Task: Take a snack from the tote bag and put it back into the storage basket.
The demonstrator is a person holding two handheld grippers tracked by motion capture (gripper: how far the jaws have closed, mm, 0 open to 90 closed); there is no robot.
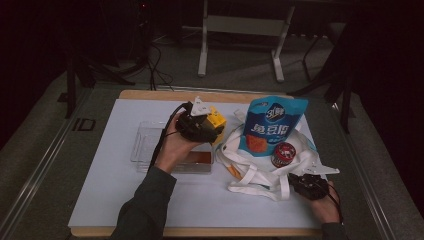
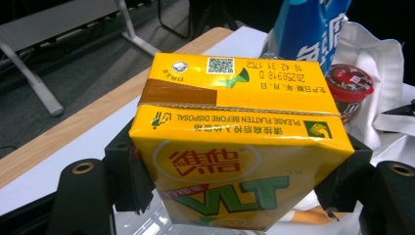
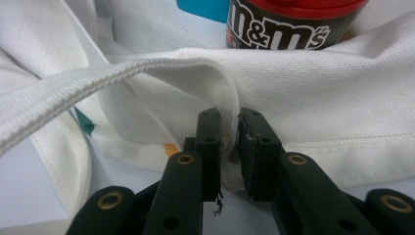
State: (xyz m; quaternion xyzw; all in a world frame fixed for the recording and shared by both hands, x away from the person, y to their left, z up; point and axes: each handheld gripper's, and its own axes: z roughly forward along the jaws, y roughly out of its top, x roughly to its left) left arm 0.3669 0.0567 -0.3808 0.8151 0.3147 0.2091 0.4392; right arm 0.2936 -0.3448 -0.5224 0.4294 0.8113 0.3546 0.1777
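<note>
My left gripper holds a yellow drink carton in the air over the far right end of a clear plastic tray. In the left gripper view the carton sits squarely between the two jaws, upside down to that camera, and the pads press on its sides. My right gripper rests at the near right corner of a white tote bag. Its jaws are shut on a fold of the bag's white fabric.
A blue snack pouch and a red-lidded M&M's cup stand in the bag. An orange-brown item lies in the tray's near right end. A white mat covers the wooden table. Metal stand legs are beyond the table.
</note>
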